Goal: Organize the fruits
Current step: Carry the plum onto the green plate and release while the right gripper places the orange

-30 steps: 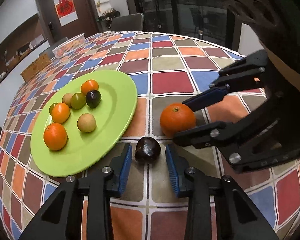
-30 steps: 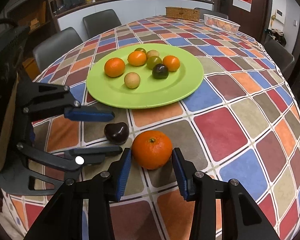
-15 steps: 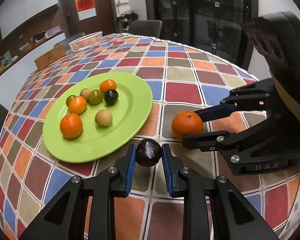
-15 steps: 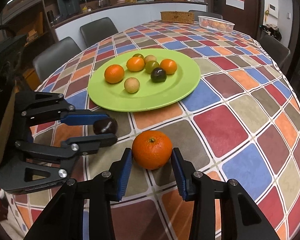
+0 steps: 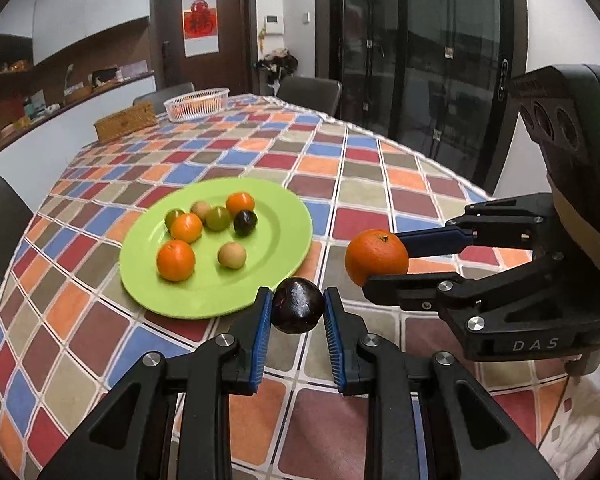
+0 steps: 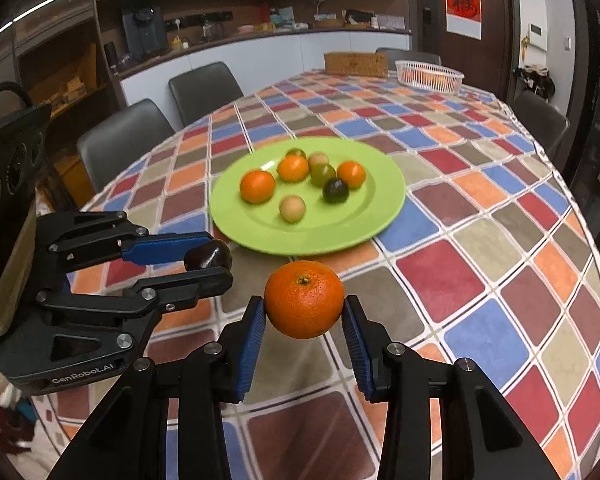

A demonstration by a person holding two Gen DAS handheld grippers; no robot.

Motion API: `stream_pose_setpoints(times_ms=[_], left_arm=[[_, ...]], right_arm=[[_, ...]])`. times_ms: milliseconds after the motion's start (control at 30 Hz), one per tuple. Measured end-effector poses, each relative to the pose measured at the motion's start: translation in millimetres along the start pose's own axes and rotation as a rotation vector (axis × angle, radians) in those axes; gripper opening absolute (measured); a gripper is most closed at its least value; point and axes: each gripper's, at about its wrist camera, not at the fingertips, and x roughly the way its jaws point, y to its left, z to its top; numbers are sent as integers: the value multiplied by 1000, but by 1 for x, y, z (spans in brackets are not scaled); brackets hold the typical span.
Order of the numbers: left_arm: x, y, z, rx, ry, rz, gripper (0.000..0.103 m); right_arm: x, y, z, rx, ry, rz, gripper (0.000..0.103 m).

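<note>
My left gripper [image 5: 298,308] is shut on a dark purple plum [image 5: 298,305], held off the table just in front of the green plate [image 5: 276,252]. The right gripper [image 6: 304,312] is shut on a large orange [image 6: 304,300], also lifted clear of the cloth. In the left wrist view the orange [image 5: 376,262] hangs to the right of the plate in the right gripper [image 5: 380,260]. In the right wrist view the plum [image 6: 210,258] sits in the left gripper [image 6: 214,260] at the left. Several small fruits lie on the plate [image 6: 380,204]: oranges, green ones, a dark plum, a pale one.
A checked tablecloth [image 5: 380,184] covers the long table. A white basket [image 5: 196,104] and a wicker box [image 5: 126,122] stand at its far end. Grey chairs [image 6: 204,88] line the table's left side in the right wrist view.
The left gripper closed on the plum and lifted it off the table. The right gripper, shut on the orange, rose with it too. Both views now sit higher above the table.
</note>
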Motion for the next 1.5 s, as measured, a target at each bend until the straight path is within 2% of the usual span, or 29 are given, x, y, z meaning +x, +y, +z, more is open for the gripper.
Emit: stream_pose_setpoints(times_ms=[367,667,867,1267,1500], left_arm=[[-38,14,18,-14,-104,44,26],[-41,45,28,-25,-119,94,26],[-25,74,39,-57,-91,106,26],[34,123,49,-116,-4,124,26],[73,148,45,-210,74,93,26]], right_arm=[[-25,15,24,5,-95,7,41],[-15,27,57,7,-140,13,41],[6,30,75,13,-120,9,41],[60,21,101,15,-27,-19,41],[93,11,103,55,38,-22,41]])
